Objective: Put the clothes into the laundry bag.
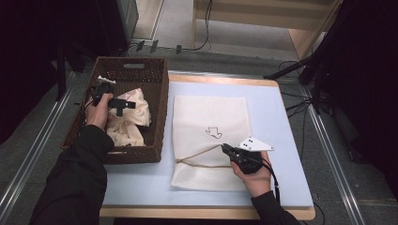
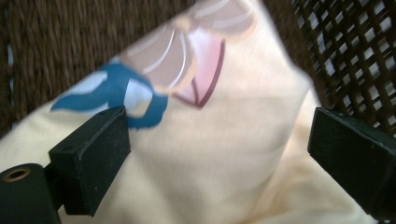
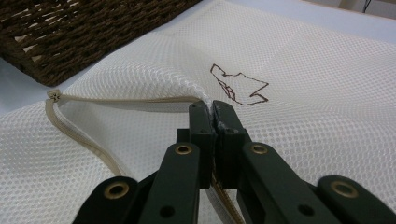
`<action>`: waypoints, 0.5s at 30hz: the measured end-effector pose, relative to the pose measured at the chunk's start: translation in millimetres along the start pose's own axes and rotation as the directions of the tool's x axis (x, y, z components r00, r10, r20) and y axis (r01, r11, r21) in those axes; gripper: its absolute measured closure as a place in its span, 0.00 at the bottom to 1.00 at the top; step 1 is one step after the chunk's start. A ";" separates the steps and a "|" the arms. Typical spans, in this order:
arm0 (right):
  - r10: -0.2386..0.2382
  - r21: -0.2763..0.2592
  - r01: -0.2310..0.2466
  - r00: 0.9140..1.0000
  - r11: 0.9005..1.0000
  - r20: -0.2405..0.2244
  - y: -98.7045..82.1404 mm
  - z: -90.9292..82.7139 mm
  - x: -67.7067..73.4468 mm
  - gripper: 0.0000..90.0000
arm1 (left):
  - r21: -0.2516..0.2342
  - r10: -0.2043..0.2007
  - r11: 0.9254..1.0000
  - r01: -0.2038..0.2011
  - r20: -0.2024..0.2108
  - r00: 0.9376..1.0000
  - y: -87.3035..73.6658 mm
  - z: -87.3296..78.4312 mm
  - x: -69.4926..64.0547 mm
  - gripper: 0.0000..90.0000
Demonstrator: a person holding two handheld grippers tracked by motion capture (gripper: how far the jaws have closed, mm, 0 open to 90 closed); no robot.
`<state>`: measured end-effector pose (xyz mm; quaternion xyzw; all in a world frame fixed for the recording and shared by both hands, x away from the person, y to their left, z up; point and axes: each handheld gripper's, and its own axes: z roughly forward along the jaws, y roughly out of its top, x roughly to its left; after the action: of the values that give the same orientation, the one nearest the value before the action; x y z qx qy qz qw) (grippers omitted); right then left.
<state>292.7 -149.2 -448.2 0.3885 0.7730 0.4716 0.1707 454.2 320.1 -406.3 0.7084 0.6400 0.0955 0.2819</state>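
My right hand-held gripper (image 3: 212,109) pinches the mesh bag's (image 1: 211,117) zipper edge (image 3: 140,99) on the surface (image 1: 281,140); my left hand-held gripper (image 2: 219,140) hovers open over cream cloth (image 2: 224,154) in the basket (image 1: 162,98)

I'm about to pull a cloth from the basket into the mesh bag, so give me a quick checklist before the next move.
1. Right gripper pinching the mesh bag at its zipper edge: ok.
2. Bag mouth lifted open: ok, slightly.
3. Left gripper jaws apart over the cream cloth: ok.
4. Cloth gripped: not ok, not yet.
5. Cloth free of the basket weave: cannot tell.
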 end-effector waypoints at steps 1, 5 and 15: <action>-0.002 0.000 0.002 1.000 1.000 0.000 -0.3 -0.2 -0.1 0.97 | 0.014 -0.008 1.000 0.008 -0.014 1.000 -0.2 1.6 0.6 0.02; 0.001 0.001 -0.001 1.000 1.000 -0.001 -0.6 -0.2 -0.1 0.97 | 0.120 -0.018 0.992 0.027 -0.075 0.997 -4.0 12.0 2.4 0.04; -0.007 0.007 0.007 1.000 1.000 0.002 -1.3 1.2 1.2 0.97 | 0.158 0.039 0.987 -0.017 -0.140 0.989 -4.4 13.2 -9.7 0.49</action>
<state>292.1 -147.9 -449.8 0.3867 0.7759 0.4679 0.1718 455.4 307.2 -417.3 0.7286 0.6540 0.0993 0.1777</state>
